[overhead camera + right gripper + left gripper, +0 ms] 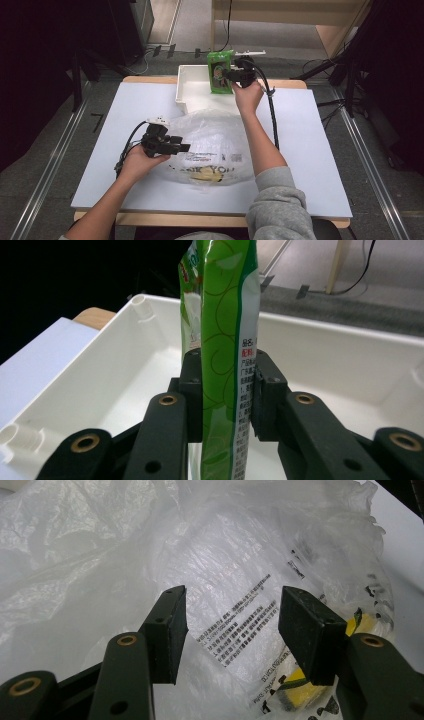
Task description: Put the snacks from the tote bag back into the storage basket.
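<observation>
Right claw (231,76) is clamped on a green snack packet (220,72), its two black pads pressing the packet's flat sides from left and right, as the right gripper view shows (227,390). That packet (222,340) stands upright, held edge-on to the camera, with printed text running down its near face. It hangs over the white plastic bin (192,82) at the far side of the counter (310,150); in the right gripper view the bin's rim and inner wall (325,355) spread out behind and below the packet. Whether the packet's lower edge touches the bin floor cannot be told.

Left claw (184,148) stands open, nothing pinched between its pads. It rests at the left edge of a crumpled translucent plastic bag (215,135) that lies in the middle of the counter, just nearer the person than the bin. In the left gripper view the claw (232,630) points at the bag's wrinkled film (150,555), where small black print shows between the pads and something yellow (300,687) lies inside the bag by the right pad.

The person's grey sleeve (275,200) comes in at the bottom right.
</observation>
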The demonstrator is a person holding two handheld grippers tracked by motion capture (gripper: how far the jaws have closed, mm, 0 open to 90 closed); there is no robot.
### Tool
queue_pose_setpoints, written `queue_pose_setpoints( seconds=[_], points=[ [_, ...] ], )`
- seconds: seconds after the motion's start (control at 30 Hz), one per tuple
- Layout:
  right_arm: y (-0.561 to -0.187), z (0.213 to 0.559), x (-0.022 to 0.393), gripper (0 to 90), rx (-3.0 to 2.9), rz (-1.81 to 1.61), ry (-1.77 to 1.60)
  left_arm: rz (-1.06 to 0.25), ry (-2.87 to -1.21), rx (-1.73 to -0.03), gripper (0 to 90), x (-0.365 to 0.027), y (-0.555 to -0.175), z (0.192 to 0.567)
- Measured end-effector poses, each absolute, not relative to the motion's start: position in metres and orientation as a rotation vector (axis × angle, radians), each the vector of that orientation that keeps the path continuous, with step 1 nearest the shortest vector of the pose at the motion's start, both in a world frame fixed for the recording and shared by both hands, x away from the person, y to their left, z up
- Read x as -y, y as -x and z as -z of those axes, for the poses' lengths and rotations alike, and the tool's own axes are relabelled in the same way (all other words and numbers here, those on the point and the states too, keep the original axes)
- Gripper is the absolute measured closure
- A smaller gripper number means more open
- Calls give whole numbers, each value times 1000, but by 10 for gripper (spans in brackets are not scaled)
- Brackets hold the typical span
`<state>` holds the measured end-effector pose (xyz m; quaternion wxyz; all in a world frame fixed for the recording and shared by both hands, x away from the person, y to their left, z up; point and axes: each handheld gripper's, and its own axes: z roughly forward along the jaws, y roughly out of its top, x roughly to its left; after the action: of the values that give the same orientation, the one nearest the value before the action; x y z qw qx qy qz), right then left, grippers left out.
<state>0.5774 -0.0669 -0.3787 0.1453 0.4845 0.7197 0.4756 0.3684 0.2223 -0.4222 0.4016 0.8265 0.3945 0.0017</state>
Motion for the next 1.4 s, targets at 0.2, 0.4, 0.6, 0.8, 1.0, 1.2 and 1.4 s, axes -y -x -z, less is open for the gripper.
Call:
queue_pose_setpoints(
  seconds=[0.2, 0.4, 0.6, 0.8, 1.0, 1.2, 1.4],
  points=[
    [-591, 380, 55, 735, -2066, -1343, -1386, -1, -2079, -999, 458, -223, -368, 422],
    [-603, 384, 43, 735, -2091, -1312, -1392, 5, -2076, -997, 458, -224, -369, 422],
    [-610, 381, 34, 735, -2083, -1299, -1388, 9, -2076, -996, 458, -224, -369, 423],
    [-616, 384, 32, 734, -2067, -1306, -1417, 10, -2075, -995, 458, -223, -369, 422],
    [-617, 391, 29, 733, -2081, -1293, -1413, 10, -2073, -995, 459, -224, -369, 423],
    [-617, 395, 25, 733, -2076, -1279, -1411, 11, -2080, -994, 459, -223, -369, 423],
    [-617, 399, 24, 733, -2083, -1258, -1398, 15, -2082, -996, 459, -223, -370, 423]
  ],
)
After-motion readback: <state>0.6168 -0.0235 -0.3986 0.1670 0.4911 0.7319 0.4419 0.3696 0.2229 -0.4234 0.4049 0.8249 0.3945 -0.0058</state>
